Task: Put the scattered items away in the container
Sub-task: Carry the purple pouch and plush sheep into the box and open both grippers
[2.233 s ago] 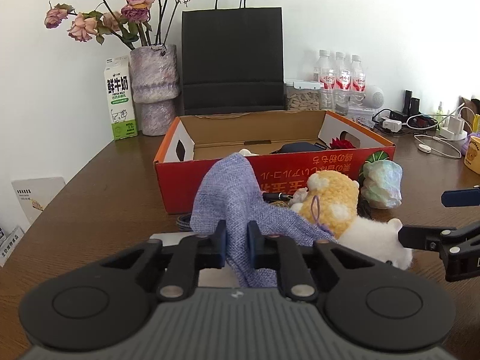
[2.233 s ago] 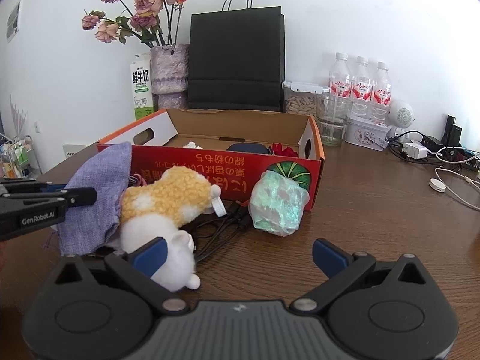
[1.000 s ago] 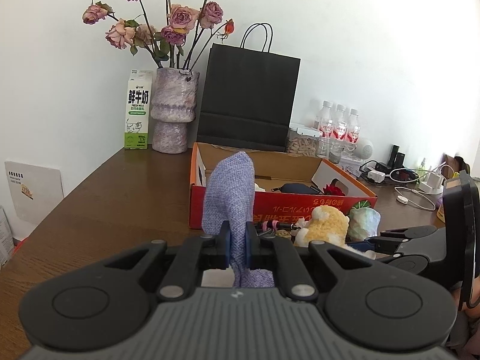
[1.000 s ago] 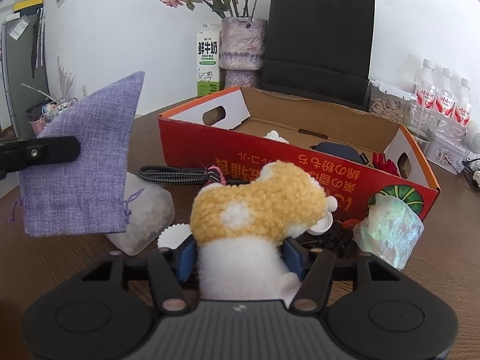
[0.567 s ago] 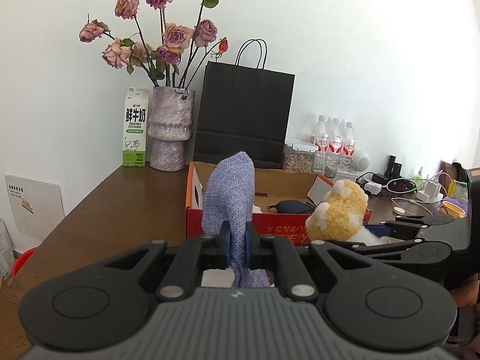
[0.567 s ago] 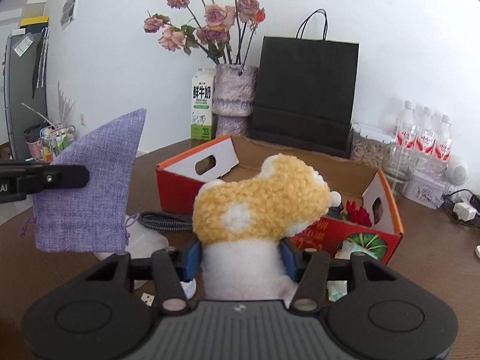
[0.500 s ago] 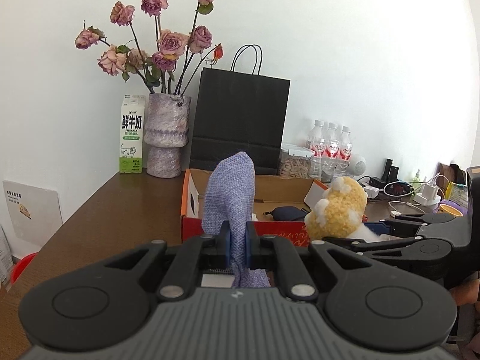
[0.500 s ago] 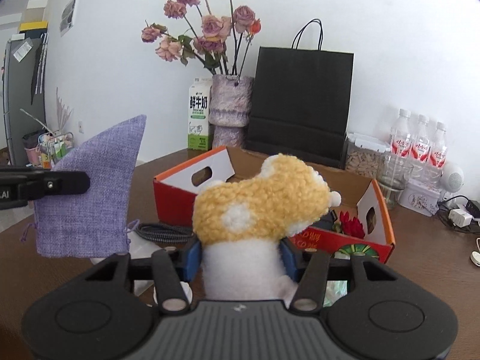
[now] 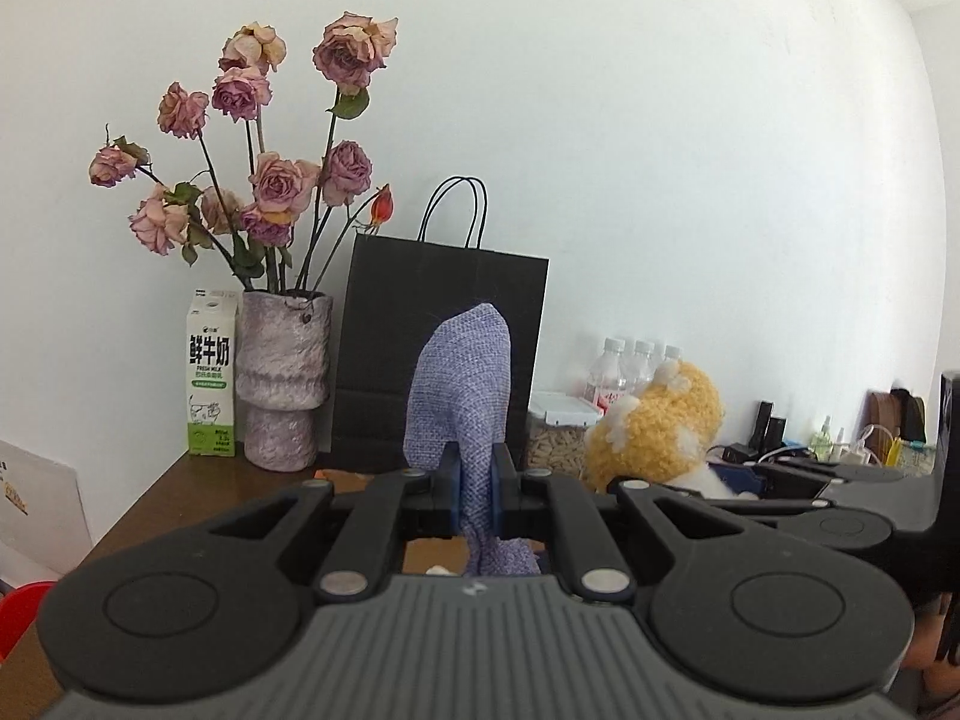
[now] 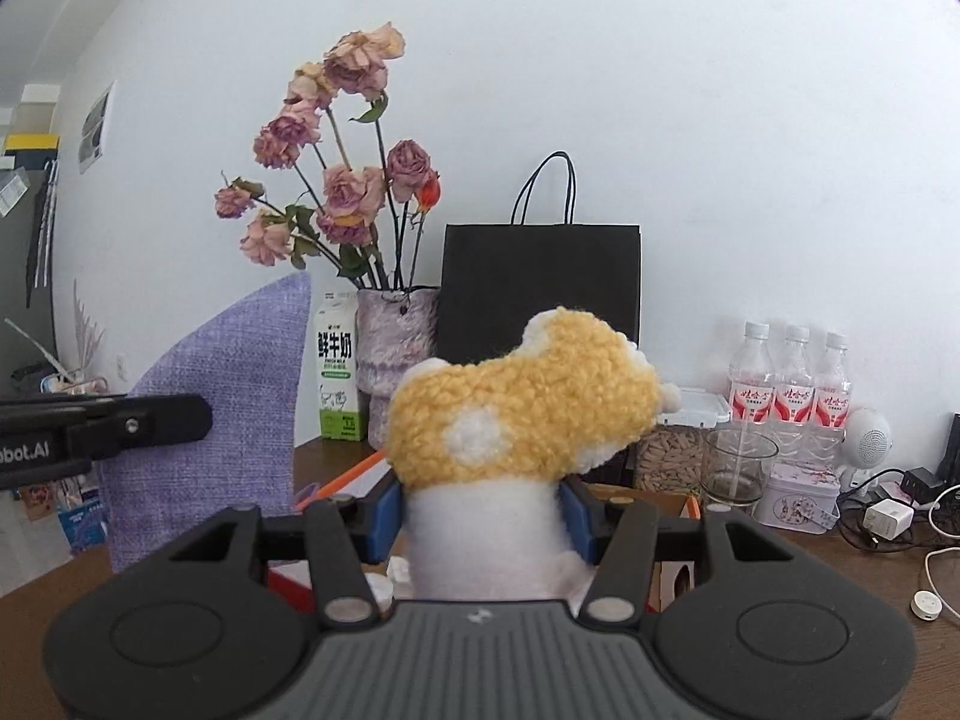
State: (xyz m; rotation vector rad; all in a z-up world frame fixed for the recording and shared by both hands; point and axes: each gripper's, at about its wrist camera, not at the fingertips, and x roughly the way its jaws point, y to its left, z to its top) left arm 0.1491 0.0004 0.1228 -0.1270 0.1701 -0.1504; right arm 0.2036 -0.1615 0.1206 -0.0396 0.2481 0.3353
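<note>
below and just ahead of both tongs lies the red cardboard box (image 10: 354, 476), only slivers of its orange rim and inner card showing past the gripper bodies, so the coming move looks like a forward-and-down drop for either hand. neither seems clearly nearer. left tongs (image 9: 476, 476) are pinched nearly shut on the lilac cloth pouch (image 9: 462, 396), which stands upright, long axis vertical. right tongs (image 10: 480, 510) stand about half open, pads pressing the white body of the yellow plush toy (image 10: 516, 414), its head upward. brown wooden table (image 10: 810, 570) carries a vase of dried roses (image 9: 282, 384), milk carton (image 9: 210, 372), black paper bag (image 10: 540, 288) and water bottles (image 10: 792, 384) along a white wall.
</note>
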